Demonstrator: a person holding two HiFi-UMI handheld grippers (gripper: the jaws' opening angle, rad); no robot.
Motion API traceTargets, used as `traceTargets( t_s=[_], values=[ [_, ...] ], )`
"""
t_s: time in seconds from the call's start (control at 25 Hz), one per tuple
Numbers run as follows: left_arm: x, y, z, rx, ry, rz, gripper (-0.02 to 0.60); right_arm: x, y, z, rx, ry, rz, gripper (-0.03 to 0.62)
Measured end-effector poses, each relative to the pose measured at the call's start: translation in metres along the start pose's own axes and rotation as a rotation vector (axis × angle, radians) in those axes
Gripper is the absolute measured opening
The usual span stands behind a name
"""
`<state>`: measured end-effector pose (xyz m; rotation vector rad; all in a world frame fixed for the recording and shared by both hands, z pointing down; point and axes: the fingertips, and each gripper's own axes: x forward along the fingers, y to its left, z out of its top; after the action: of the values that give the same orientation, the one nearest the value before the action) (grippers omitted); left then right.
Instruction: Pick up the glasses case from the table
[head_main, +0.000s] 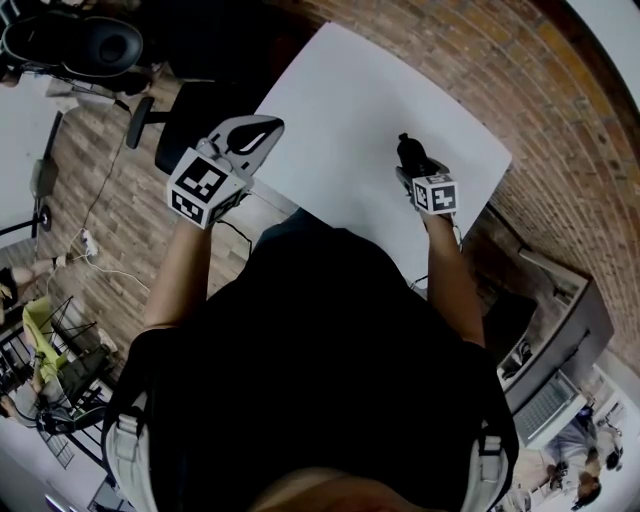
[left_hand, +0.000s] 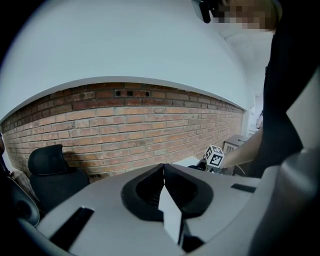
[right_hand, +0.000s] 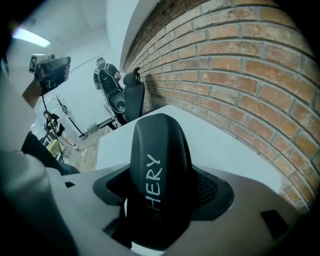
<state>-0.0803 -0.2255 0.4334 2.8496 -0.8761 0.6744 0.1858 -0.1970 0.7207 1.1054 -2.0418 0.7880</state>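
Note:
A black glasses case with white lettering stands up between the jaws of my right gripper, which is shut on it. In the head view the glasses case shows as a dark shape sticking out of the right gripper, held above the white table. My left gripper hovers at the table's left edge, its jaws pressed together with nothing between them. The left gripper view has the left gripper shut and pointing at a brick wall.
A brick wall borders the table at the right and far side. A black office chair stands by the table's left edge, over wood flooring with cables. A grey cabinet is at the right. People stand far off in the right gripper view.

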Motion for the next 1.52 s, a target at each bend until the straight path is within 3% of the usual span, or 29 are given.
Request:
traceTargets(
  t_s=[0.68,1.52],
  values=[
    [-0.021,-0.027,0.011,0.031,-0.03,-0.015,0.011,-0.059,0.005,-0.001,0.054,-0.105,-0.029,0.345],
    [-0.044,-0.098,0.015,0.068,-0.05,-0.033,0.011,-0.143,0.015,-0.015,0.093,-0.248,-0.043,0.345]
  ],
)
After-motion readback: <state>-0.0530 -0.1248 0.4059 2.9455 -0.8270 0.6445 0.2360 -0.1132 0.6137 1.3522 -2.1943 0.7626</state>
